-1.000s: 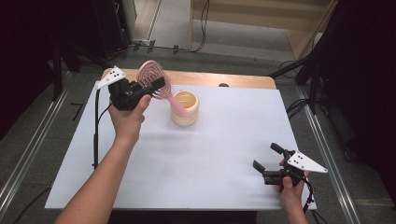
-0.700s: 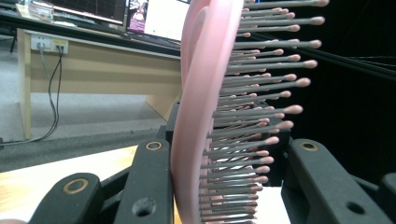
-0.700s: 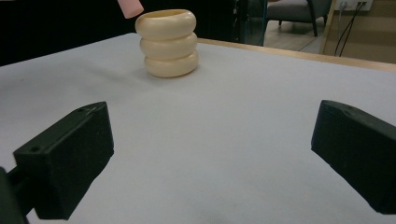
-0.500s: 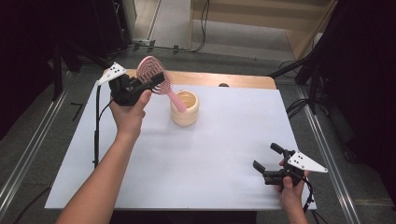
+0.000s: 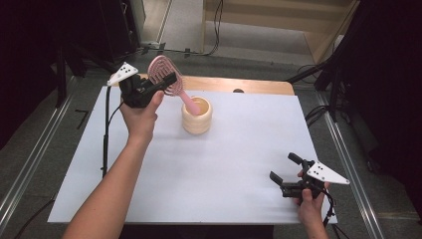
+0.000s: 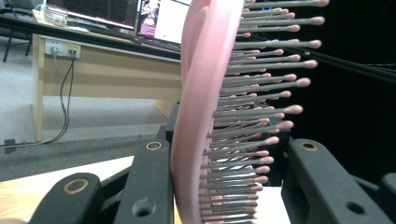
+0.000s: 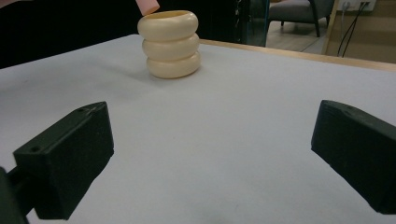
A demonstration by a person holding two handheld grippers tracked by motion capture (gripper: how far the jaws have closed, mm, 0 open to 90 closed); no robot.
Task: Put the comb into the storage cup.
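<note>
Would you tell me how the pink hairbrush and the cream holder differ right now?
The pink hairbrush is held tilted above the table in the left gripper, while the cream holder stands upright on the table. The hairbrush is flat and bristled; the holder is a round, ribbed cup. The brush's handle tip points into the holder's mouth.

Pink paddle hairbrush [image 5: 164,74] lifted off the desk, tilted, oval bristled head up and gripped at its edge, handle slanting down with its tip at the mouth of the cream ribbed cup [image 5: 197,117], cup upright near the desk's far middle, three stacked rings
</note>
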